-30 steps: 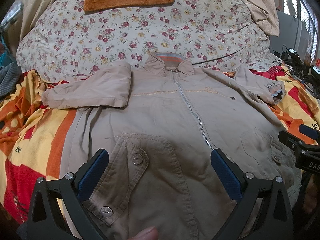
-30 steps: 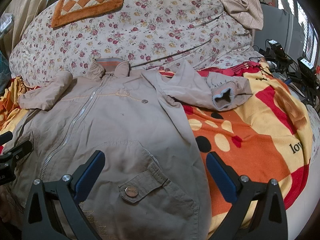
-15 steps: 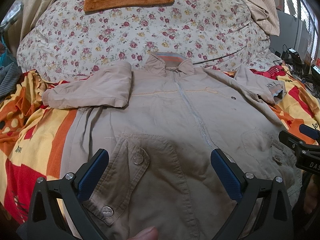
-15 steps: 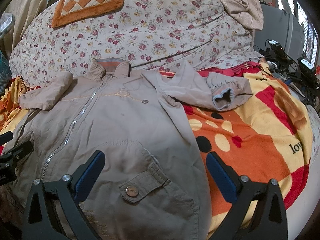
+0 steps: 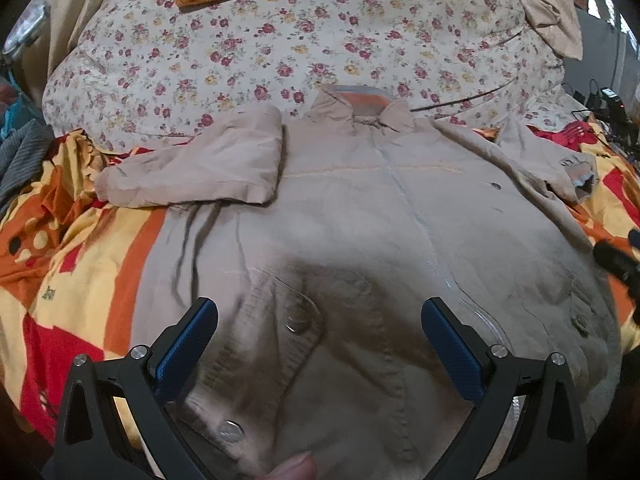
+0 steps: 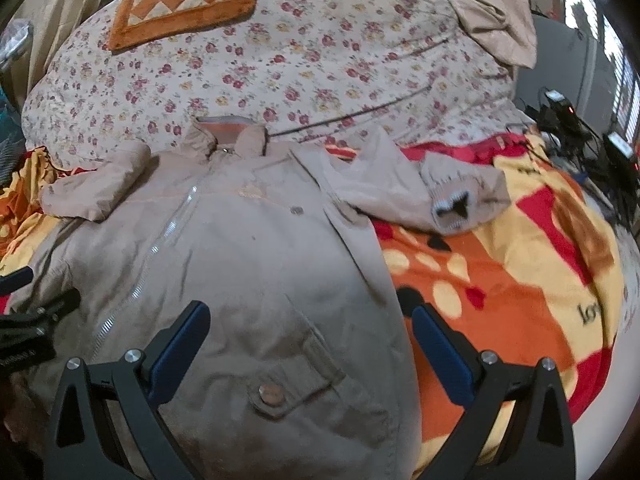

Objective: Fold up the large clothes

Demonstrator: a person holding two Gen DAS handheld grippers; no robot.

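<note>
Hovering with blue ribbed fingers [image 5: 188, 344] spread wide and holding nothing, the left gripper [image 5: 318, 344] hangs over the lower front of a tan jacket [image 5: 360, 220], above a buttoned pocket flap [image 5: 280, 332]. The right gripper [image 6: 308, 344] is equally released over the other pocket [image 6: 296, 384], straddling the jacket's side edge. The jacket, matte woven cloth with a metal zipper [image 6: 160, 248], lies face up and zipped on a bed with a fleecy orange, yellow and red blanket [image 6: 500, 280]; one sleeve [image 5: 200, 172] is folded across its shoulder, the other [image 6: 420, 188] bent outward with a ribbed cuff. A flowered quilt [image 5: 280, 40] bulges behind the collar. Bare blanket flanks both sides.
</note>
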